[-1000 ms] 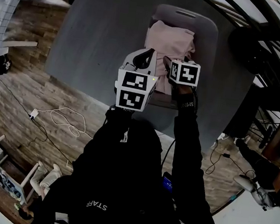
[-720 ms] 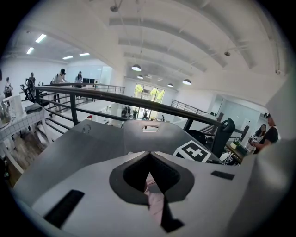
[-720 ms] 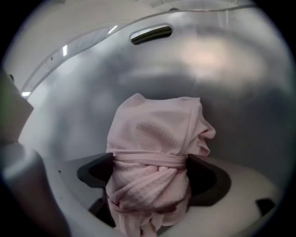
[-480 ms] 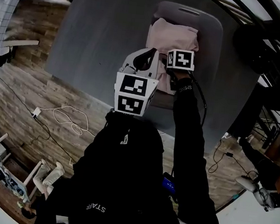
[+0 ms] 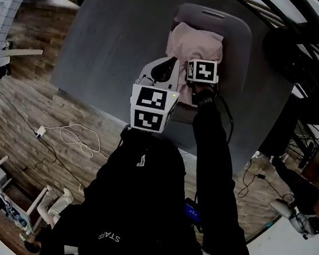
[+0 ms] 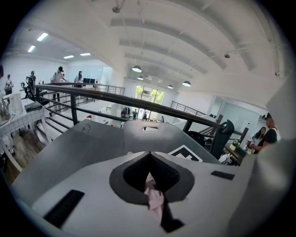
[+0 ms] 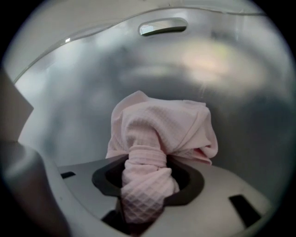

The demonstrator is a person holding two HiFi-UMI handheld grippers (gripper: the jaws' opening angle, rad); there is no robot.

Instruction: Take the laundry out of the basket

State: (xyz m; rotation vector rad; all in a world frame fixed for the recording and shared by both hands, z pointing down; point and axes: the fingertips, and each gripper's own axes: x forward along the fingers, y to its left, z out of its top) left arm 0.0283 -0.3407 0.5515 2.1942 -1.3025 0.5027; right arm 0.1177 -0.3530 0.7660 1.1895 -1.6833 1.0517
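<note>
Right gripper view: right hand-held gripper clamped on the pink laundry down in the basket.
So the grey basket sat on the dark tabletop, up around 1 o'clock in the head view, and the pink laundry was bunched up inside it against the curved wall. The right one's jaws had just been closing and were squeezed on a rolled-up fold of the waffle-textured cloth, at about 6 o'clock of the pile. The left hand-held gripper sat just beside it, near 7 o'clock of the pile, pointing over the basket's near rim. Its jaws were together at the tips, with a small scrap of pink fabric caught between them.
</note>
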